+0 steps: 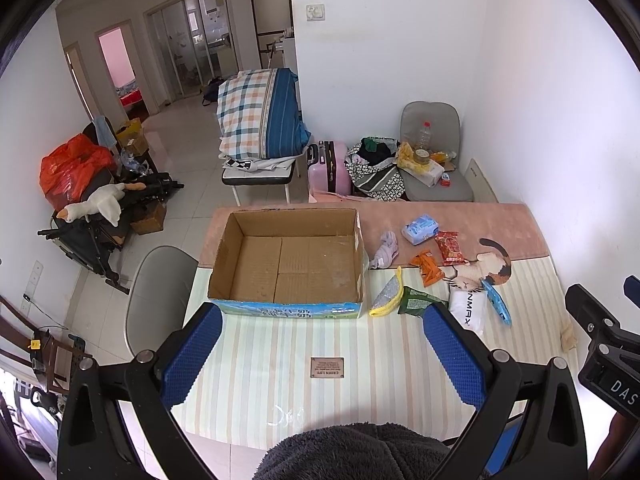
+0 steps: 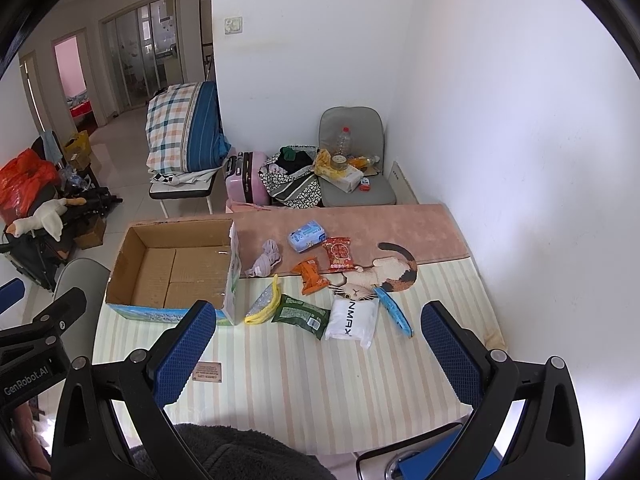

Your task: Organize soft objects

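Observation:
An empty open cardboard box (image 1: 286, 264) (image 2: 176, 268) stands on the striped table cloth (image 1: 280, 360). Right of it lie soft packets: a lilac sock bundle (image 2: 266, 260), a blue tissue pack (image 2: 307, 235), a red snack bag (image 2: 339, 254), an orange bag (image 2: 312, 276), a yellow-edged pouch (image 2: 264, 302), a green bag (image 2: 302, 314), a white pack (image 2: 352, 320) and a blue flat item (image 2: 394, 310). My left gripper (image 1: 324, 320) is open and empty, above the table before the box. My right gripper (image 2: 320, 316) is open and empty, short of the packets.
A grey chair (image 1: 156, 300) stands at the table's left side. Behind the table are a pink suitcase (image 1: 326, 166), a bag of clothes (image 1: 374, 168) and a grey chair with a bottle (image 1: 430, 152). The white wall (image 2: 520, 160) bounds the right side.

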`<action>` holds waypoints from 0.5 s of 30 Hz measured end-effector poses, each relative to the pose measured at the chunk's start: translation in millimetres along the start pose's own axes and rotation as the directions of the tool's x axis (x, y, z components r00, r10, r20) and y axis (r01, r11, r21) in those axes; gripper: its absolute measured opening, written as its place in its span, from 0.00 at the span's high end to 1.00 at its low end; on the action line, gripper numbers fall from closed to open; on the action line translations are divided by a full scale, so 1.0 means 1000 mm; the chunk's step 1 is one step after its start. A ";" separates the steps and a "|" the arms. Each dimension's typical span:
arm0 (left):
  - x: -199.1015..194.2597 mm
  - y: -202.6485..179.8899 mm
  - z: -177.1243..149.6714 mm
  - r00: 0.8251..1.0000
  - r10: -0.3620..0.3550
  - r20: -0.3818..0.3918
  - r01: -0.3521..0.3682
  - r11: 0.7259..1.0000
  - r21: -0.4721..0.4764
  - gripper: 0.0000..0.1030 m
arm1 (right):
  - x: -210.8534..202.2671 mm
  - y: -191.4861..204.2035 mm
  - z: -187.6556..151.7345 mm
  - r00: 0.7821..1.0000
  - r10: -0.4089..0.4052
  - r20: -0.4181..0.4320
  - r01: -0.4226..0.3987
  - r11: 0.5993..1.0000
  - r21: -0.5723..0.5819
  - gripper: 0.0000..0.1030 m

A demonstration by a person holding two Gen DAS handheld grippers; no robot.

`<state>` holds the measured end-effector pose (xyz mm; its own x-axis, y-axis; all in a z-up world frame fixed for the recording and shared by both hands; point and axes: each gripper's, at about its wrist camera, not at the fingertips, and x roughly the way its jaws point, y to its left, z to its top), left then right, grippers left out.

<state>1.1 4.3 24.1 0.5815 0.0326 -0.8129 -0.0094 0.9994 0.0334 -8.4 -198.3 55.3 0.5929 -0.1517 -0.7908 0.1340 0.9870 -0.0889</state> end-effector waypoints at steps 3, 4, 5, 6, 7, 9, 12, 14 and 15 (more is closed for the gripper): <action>-0.001 0.000 0.002 1.000 0.000 0.001 0.000 1.000 0.001 0.00 | 0.000 -0.001 0.002 1.000 0.001 -0.001 -0.001 1.000 0.001 0.00; -0.001 0.000 0.002 1.000 0.000 0.001 0.000 1.000 0.001 0.00 | -0.001 0.000 0.000 1.000 -0.001 0.001 0.001 1.000 0.001 0.00; -0.001 0.000 0.002 1.000 0.000 0.001 0.000 1.000 0.001 0.00 | 0.000 0.001 -0.001 1.000 -0.002 0.001 0.002 1.000 0.000 0.00; -0.001 0.000 0.001 1.000 0.001 0.001 -0.001 1.000 0.002 0.00 | 0.000 0.001 -0.001 1.000 -0.001 0.001 0.001 1.000 0.000 0.00; -0.001 0.000 0.002 1.000 0.001 0.000 -0.001 1.000 0.002 0.00 | -0.001 0.000 0.000 1.000 0.000 0.002 0.000 1.000 0.001 0.00; -0.001 0.000 0.001 1.000 0.001 0.001 -0.001 1.000 0.001 0.00 | -0.003 0.000 0.003 1.000 0.000 0.001 0.000 1.000 0.000 0.00; -0.001 0.001 0.001 1.000 0.000 0.004 0.000 1.000 0.000 0.00 | -0.002 -0.001 0.002 1.000 0.000 0.002 0.000 1.000 -0.002 0.00; 0.000 0.000 0.002 1.000 -0.001 0.002 0.001 1.000 0.002 0.00 | -0.002 -0.002 0.003 1.000 0.004 0.001 -0.004 1.000 0.004 0.00; 0.003 -0.002 0.004 1.000 -0.002 0.002 0.002 1.000 0.005 0.00 | 0.000 -0.005 0.006 1.000 0.006 -0.001 -0.006 1.000 0.013 0.00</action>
<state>6.5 2.7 23.8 0.5829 0.0303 -0.8120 -0.0043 0.9994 0.0342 -4.8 -203.4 59.0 0.5930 -0.1462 -0.7919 0.1409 0.9870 -0.0767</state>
